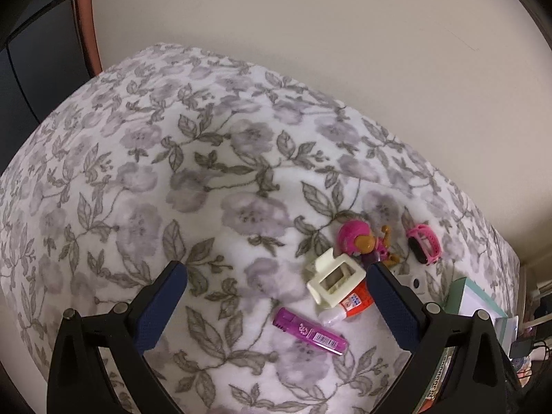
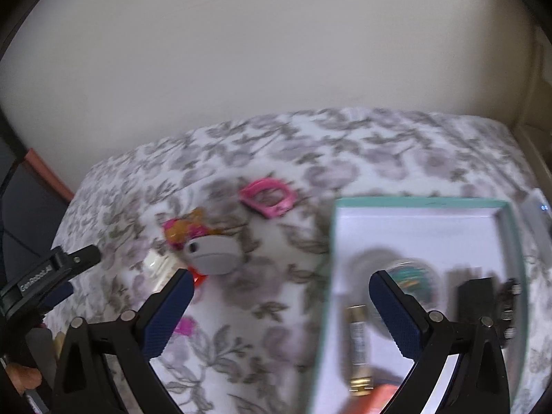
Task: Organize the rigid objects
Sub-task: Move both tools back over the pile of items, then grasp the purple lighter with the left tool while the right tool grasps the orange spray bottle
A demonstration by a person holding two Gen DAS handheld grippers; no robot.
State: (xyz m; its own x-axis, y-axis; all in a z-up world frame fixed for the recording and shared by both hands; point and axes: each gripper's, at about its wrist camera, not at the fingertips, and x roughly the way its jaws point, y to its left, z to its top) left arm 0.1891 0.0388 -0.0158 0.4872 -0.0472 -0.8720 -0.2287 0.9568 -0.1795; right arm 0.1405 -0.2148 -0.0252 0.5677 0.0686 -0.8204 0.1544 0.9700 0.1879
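Sorting small rigid items off a floral bedspread (image 1: 207,172) into a teal-rimmed box (image 2: 514,262); entries are placed relative to that box.

Left gripper (image 1: 276,296): jaws spread wide, nothing between the pads, hovering over the loose pile beside the box's left edge.

Right gripper (image 2: 279,305): jaws likewise released and empty, straddling the box's left wall; this view is blurred.

Loose items, all outside the box to its left:
- purple lighter (image 1: 308,333), lying flat, nearest the left gripper and apart from the rest.
- cream plastic holder (image 1: 334,279), resting on an orange-and-white tube (image 1: 352,305).
- pink toy figure (image 1: 362,241), just beyond the holder.
- pink watch (image 1: 424,243), farthest from the gripper, near the box's far corner.
- grey-white round device (image 2: 214,253), beside the figure.

Already inside the box: a gold-capped cylinder (image 2: 358,345), a round patterned tin (image 2: 414,276) and a dark block (image 2: 474,296); details are too blurred to name further.

Handling note: the lighter looks like the simplest pick. Judged best practice is to lower the pads onto its long sides, pressing slightly into the soft cover, close squarely across its narrow width, and lift clear before crossing the box's rim.
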